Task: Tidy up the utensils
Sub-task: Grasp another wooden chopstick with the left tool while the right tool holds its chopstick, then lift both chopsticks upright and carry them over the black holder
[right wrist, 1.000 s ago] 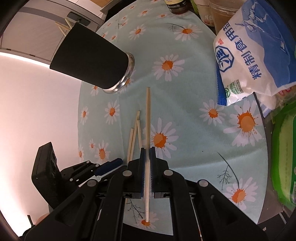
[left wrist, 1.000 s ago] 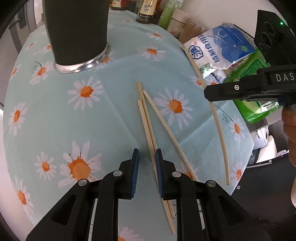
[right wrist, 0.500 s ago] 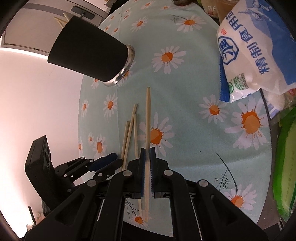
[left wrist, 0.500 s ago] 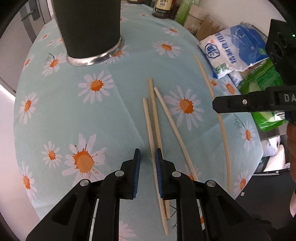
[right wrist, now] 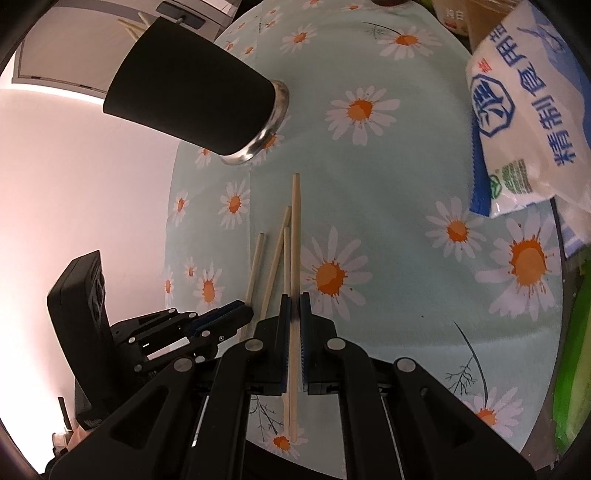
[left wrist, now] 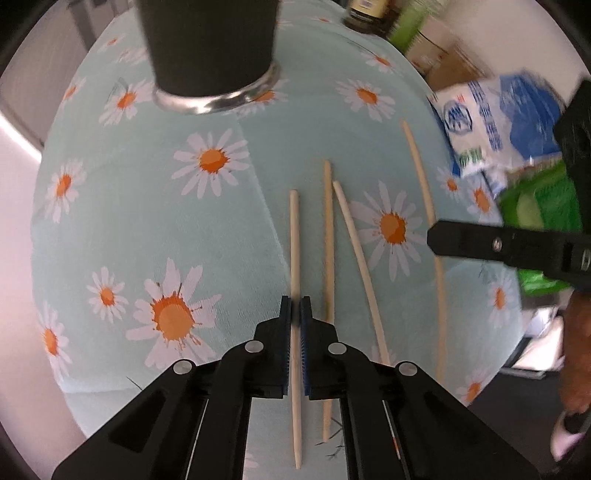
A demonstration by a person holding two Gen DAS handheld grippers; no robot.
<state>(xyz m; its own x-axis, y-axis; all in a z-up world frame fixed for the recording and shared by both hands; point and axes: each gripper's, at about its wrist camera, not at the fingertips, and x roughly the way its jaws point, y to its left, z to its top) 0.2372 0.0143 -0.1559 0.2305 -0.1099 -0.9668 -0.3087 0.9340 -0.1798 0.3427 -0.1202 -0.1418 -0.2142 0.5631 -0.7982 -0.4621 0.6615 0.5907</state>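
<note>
Several wooden chopsticks are on or over the daisy-print tablecloth [left wrist: 184, 229]. My left gripper [left wrist: 294, 308] is shut on the leftmost chopstick [left wrist: 294, 243], which passes between its blue pads. Two more chopsticks [left wrist: 328, 236] lie just to its right on the cloth. My right gripper [right wrist: 294, 306] is shut on a chopstick [right wrist: 295, 236] and holds it pointing toward the black cup [right wrist: 192, 99]; in the left wrist view this chopstick [left wrist: 421, 177] shows at the right. The black cup [left wrist: 207, 44] stands inverted on its metal rim at the far side.
A blue-and-white bag [right wrist: 524, 122] and green packaging [left wrist: 535, 206] lie at the right edge of the table. Bottles and boxes [left wrist: 369, 14] stand at the back. The table edge is close below both grippers.
My left gripper has closed on the leftmost chopstick; it was open around it before. The right gripper still holds its chopstick and has moved slightly nearer the others.
</note>
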